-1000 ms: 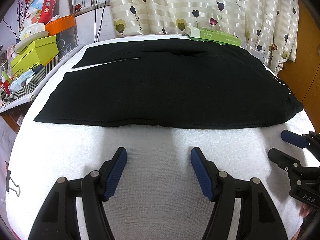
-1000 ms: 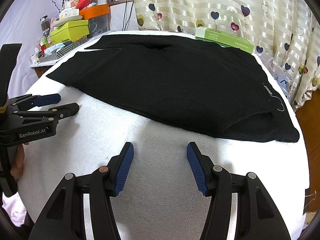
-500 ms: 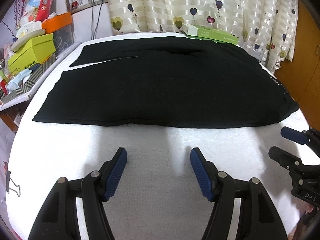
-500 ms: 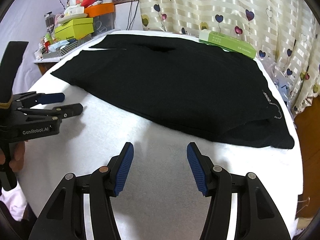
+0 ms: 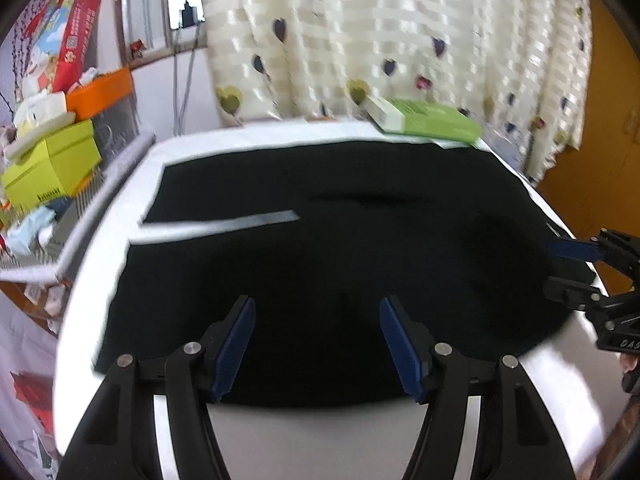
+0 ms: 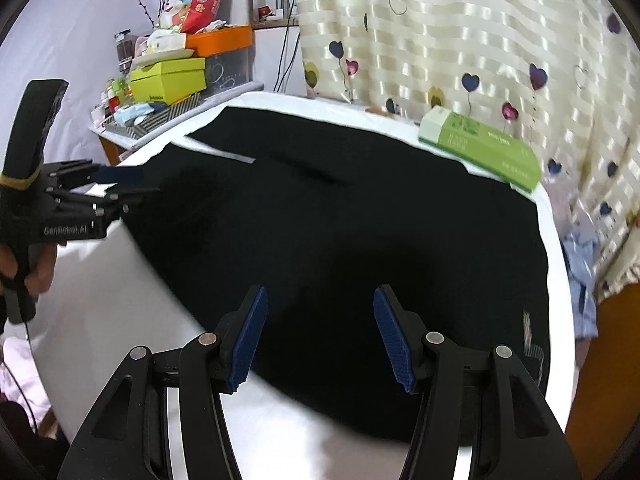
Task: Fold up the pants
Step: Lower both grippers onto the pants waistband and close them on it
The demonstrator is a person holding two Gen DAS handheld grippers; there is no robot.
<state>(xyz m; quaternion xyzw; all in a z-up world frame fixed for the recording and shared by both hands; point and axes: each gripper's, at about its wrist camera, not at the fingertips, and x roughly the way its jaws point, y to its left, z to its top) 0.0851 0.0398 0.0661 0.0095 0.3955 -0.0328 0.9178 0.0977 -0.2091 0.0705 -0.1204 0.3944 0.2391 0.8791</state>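
Note:
Black pants [image 5: 340, 232] lie flat across the white-covered table [image 5: 280, 432], legs pointing left with a thin white gap between them. My left gripper [image 5: 316, 344] hovers open over the near edge of the pants, nothing between its blue pads. The pants [image 6: 360, 232] fill the right wrist view, waistband with a small white logo at the right. My right gripper [image 6: 318, 332] is open above the waist end, holding nothing. Each gripper shows in the other's view: the right gripper [image 5: 572, 268] at the far right, the left gripper [image 6: 120, 188] at the far left, in a hand.
A green and white box [image 5: 424, 118] lies at the table's far edge against the heart-print curtain [image 5: 400, 40]. Stacked boxes [image 5: 52, 160] crowd a side shelf on the left. A wooden door [image 5: 592, 140] stands to the right. Light blue cloth [image 6: 580, 272] hangs off the right side.
Both grippers have moved forward from the bare white cloth to over the near edge of the pants. Both stay open. The views are motion-blurred.

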